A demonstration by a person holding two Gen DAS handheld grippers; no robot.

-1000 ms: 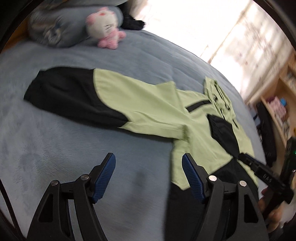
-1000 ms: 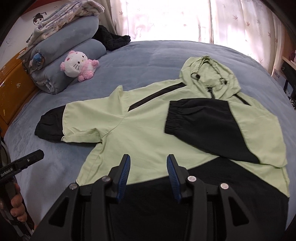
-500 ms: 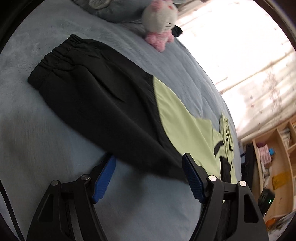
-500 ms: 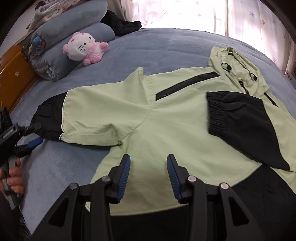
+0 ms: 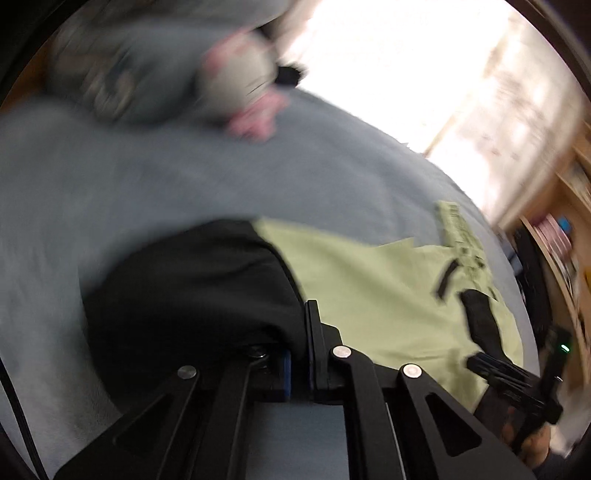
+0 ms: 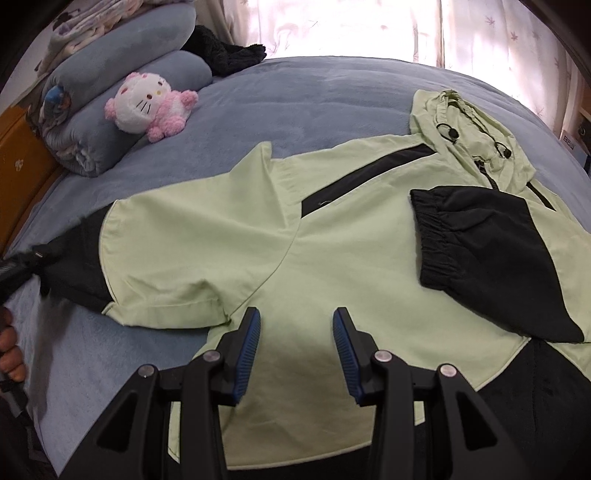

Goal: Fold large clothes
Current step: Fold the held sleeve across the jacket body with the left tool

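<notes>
A bed (image 6: 332, 96) covered in a soft blue-grey blanket fills the view, bright curtained window (image 6: 351, 26) behind it, rolled grey pillows (image 6: 122, 92) stacked at the head with a white-and-pink plush cat toy (image 6: 147, 105) leaning on them, and a dark fuzzy bundle (image 6: 225, 55) just beyond.

Spread flat across the middle of the bed is the pale green hooded jacket with black sleeve ends and black hem (image 6: 332, 240). Hood up toward the window, drawcords showing. The sleeve on the right of the right wrist view is already folded in, its black cuff lying on the chest. The other sleeve (image 6: 147, 251) still stretches out sideways.

And there it is: the left gripper (image 5: 300, 354) has hold of that outstretched sleeve's black end (image 5: 192, 291). Its jaws have just been closing, and now they are pressed together with black fabric pinched between them; half a second ago they stood wide with the sleeve lying between the pads. The left view is blurred, the cuff bunched up against the fingers.

The right gripper (image 6: 295, 347) hovers low over the green front panel, jaws partly open, nothing between them, much as a second ago, though the jacket now looms larger in its view.

No containers here; wooden shelves (image 5: 565, 229) stand off beside the bed, contents too blurred to tell.
</notes>
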